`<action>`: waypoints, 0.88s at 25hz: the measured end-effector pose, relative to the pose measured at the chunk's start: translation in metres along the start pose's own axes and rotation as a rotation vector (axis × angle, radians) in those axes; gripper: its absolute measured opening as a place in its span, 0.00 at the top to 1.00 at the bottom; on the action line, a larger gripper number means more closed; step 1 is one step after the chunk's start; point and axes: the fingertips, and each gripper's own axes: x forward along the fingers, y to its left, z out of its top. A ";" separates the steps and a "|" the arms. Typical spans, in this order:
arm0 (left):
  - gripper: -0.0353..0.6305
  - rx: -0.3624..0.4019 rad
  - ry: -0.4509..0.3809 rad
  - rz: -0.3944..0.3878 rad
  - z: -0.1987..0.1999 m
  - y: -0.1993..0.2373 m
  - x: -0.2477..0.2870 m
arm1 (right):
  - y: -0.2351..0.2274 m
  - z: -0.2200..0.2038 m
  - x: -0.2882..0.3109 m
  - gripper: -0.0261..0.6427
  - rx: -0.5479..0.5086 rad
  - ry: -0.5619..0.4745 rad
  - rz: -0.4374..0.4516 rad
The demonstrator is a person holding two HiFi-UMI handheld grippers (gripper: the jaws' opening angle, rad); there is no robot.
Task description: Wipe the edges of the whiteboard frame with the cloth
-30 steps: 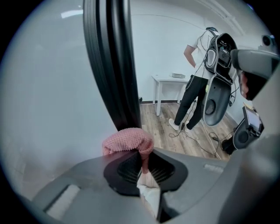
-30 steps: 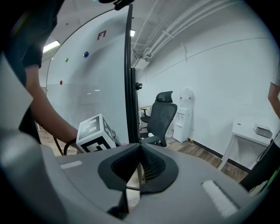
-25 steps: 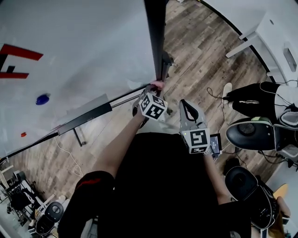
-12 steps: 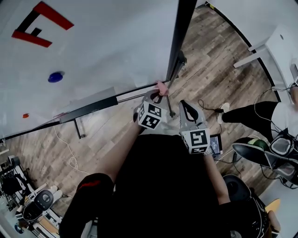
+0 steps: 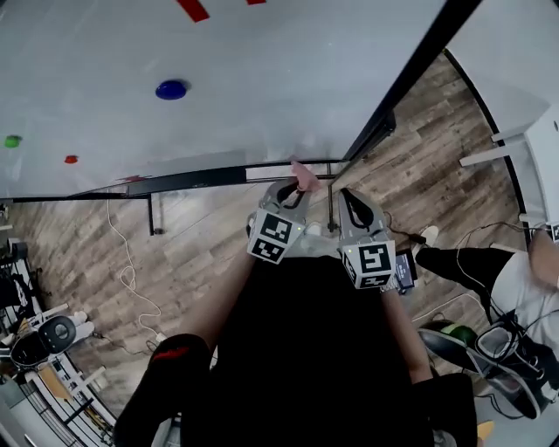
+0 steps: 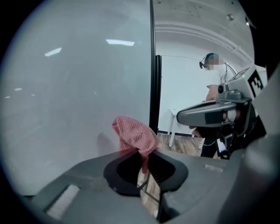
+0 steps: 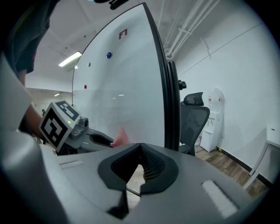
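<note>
Black top (image 5: 306, 349), red band (image 5: 170, 352) on its left sleeve hem, grey left tool (image 5: 292, 189), grey right tool (image 5: 350, 195), black-and-white marker cubes (image 5: 271, 237) above the top

Black office chair (image 7: 193, 121) beside, perhaps, a water dispenser (image 7: 215, 117).

The pink mesh cloth (image 5: 303, 175) pinched in the left gripper (image 5: 295, 188) has left the foot of the black whiteboard frame's upright (image 5: 410, 74). It now lies at the bottom rail (image 5: 210, 179), just left of the corner. The head view has swung. The upright now slants to the upper right, the blue round magnet (image 5: 171, 89) and red marking (image 5: 194, 9) have climbed higher, and a green dot (image 5: 11, 140) has appeared at the left.
</note>
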 end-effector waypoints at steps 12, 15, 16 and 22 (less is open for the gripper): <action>0.90 -0.156 -0.155 0.218 -0.010 0.082 -0.120 | 0.085 0.033 0.045 0.96 -0.044 -0.041 0.135; 0.90 -0.170 -0.200 0.252 -0.011 0.101 -0.157 | 0.111 0.047 0.051 0.96 -0.033 -0.062 0.131; 0.90 -0.172 -0.214 0.262 -0.010 0.106 -0.170 | 0.121 0.053 0.051 0.96 -0.032 -0.070 0.129; 0.90 -0.174 -0.306 0.345 -0.005 0.144 -0.244 | 0.177 0.085 0.057 0.96 -0.048 -0.117 0.149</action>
